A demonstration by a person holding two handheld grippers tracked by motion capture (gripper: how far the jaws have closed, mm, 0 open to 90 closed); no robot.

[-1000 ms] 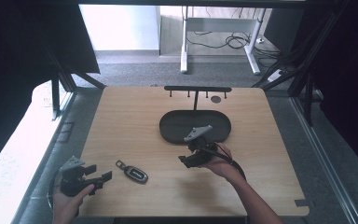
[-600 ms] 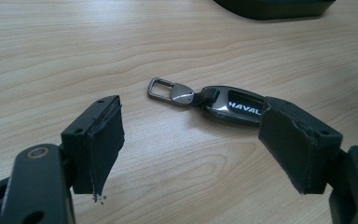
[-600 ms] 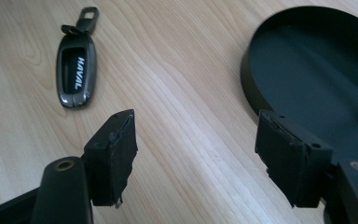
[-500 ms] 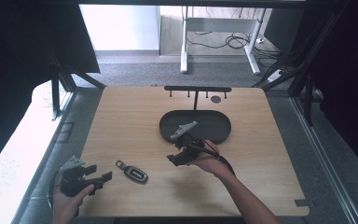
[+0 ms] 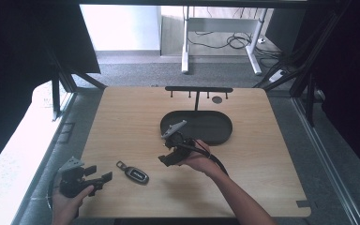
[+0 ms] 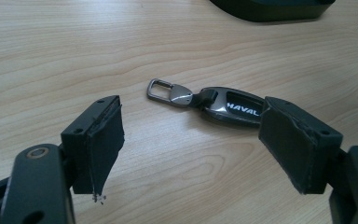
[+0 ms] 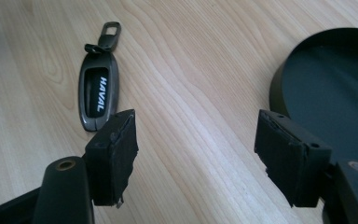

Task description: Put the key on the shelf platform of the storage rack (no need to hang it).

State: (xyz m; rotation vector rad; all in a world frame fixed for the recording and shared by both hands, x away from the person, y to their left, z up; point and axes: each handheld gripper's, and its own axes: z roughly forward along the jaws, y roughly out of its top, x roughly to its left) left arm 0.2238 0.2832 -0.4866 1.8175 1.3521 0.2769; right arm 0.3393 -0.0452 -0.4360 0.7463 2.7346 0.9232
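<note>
A dark key fob (image 5: 136, 174) marked HAVAL, with a metal clip, lies flat on the wooden table (image 5: 122, 122) at the front left. My left gripper (image 5: 101, 173) rests at the table's front left corner, just left of the fob, open. In the left gripper view the key fob (image 6: 228, 106) lies just beyond the gripper (image 6: 193, 135), nearer its right jaw. My right gripper (image 5: 163, 152) hovers mid-table in front of the tray, open and empty. The right gripper view has the key fob (image 7: 98, 95) ahead of that gripper's (image 7: 198, 140) left jaw.
A dark oval tray (image 5: 215, 131) sits at the table's middle back; its rim (image 7: 279, 79) is at the right in the right gripper view. Behind it stands a black hook rack (image 5: 198, 89) with a small round disc (image 5: 217, 99) beside it.
My right gripper has moved left and slightly toward the front, away from the tray's front edge and closer to the key fob. The left gripper and the fob have stayed put.
</note>
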